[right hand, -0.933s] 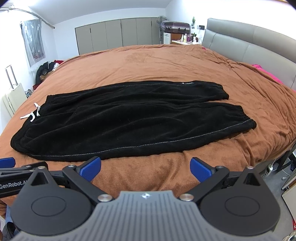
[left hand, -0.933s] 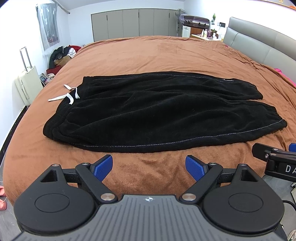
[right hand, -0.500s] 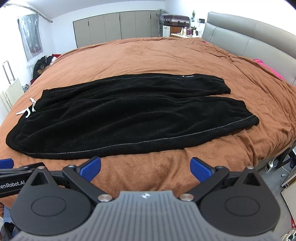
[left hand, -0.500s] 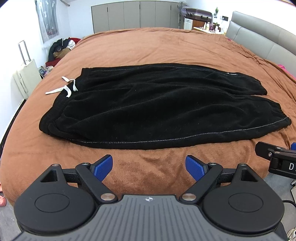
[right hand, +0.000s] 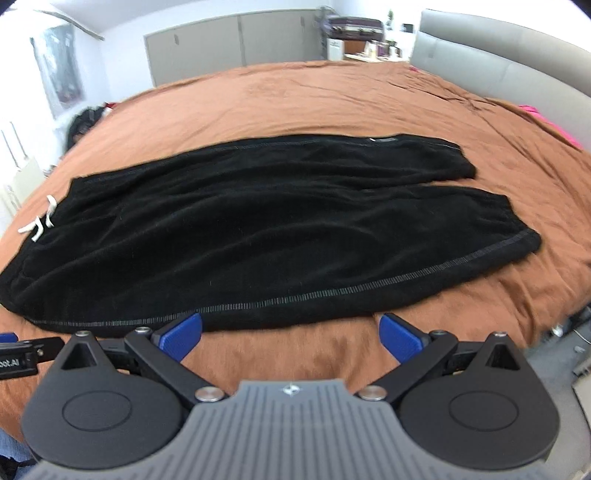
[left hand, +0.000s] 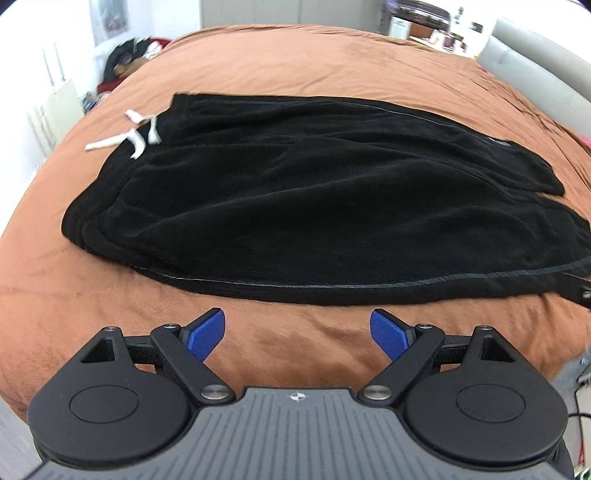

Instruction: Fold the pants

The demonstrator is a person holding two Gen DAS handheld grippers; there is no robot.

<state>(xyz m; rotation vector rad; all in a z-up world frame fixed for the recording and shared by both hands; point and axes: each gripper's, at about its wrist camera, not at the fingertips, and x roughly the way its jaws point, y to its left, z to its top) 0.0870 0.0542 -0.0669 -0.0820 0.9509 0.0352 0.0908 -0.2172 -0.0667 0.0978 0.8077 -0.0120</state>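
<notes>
Those fuzzy black fleece pants (right hand: 258, 229) are laid flat on the brown bedspread (right hand: 332, 99), both grippers (left hand: 297, 332) (right hand: 290, 336) spread wide and empty, probably lining up for fold 1.

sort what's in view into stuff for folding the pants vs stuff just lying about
For the job: black pants with white drawstring, brown bedspread they lie on, left gripper, right gripper, both open.

Lying about: suitcase, pink cloth, dark clothes pile.
</notes>
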